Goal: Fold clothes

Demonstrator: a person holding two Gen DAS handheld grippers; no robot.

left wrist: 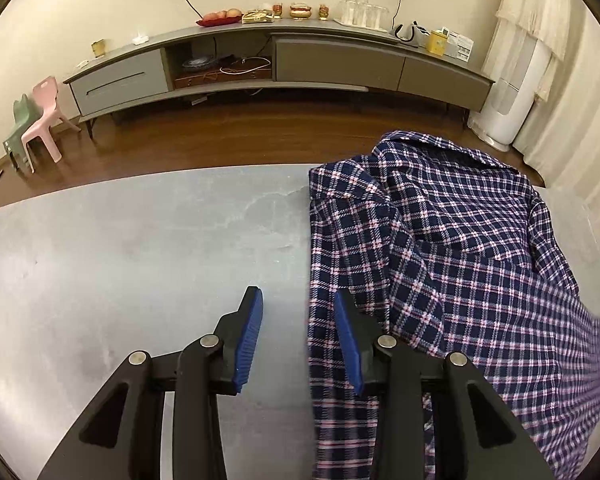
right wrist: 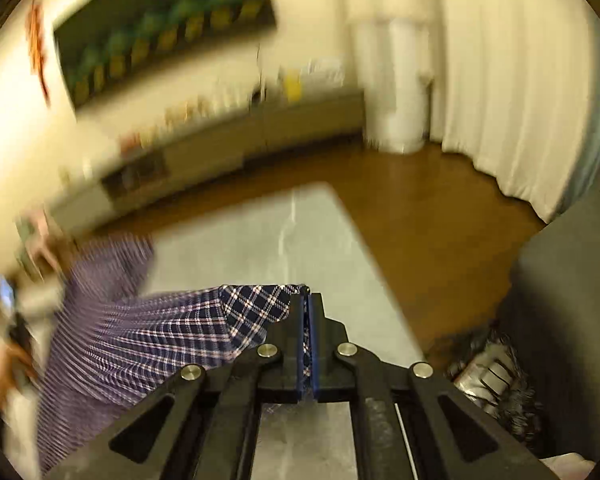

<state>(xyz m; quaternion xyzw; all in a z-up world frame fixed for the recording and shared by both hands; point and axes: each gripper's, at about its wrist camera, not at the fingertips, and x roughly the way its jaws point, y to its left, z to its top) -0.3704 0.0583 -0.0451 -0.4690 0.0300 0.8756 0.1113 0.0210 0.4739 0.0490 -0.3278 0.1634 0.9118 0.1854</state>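
**Inspector:** Two grippers to account for. Start with what is nearest.

**Operator:** My right gripper (right wrist: 307, 312) has its blue pads pressed together on an edge of the plaid shirt (right wrist: 256, 312); the cloth shows pinched between them. That view is blurred, so I cannot tell which part of the shirt I hold. My left gripper (left wrist: 298, 320) stands wide apart and holds nothing. Its right-hand finger (left wrist: 346, 336) lies over the shirt's left edge; the other is above bare table.

**Inspector:** Location of the garment?

**Operator:** The plaid shirt (left wrist: 440, 248) lies bunched on the right part of the grey table (left wrist: 140, 240), collar toward the far edge, with one part drawn up and away to the right, toward my closed gripper.

**Inspector:** Handling?

**Operator:** In my judgement, light, soft woven cloth: it sags and creases rather than keeping shape, and is not fragile. It should hold well in ribbed pads. I would take it at a hem or side seam, not a loose middle fold, so that one layer lifts cleanly.

**Inspector:** Beyond the table?

**Operator:** Wood floor, then a long TV cabinet (left wrist: 280, 60) against the wall.
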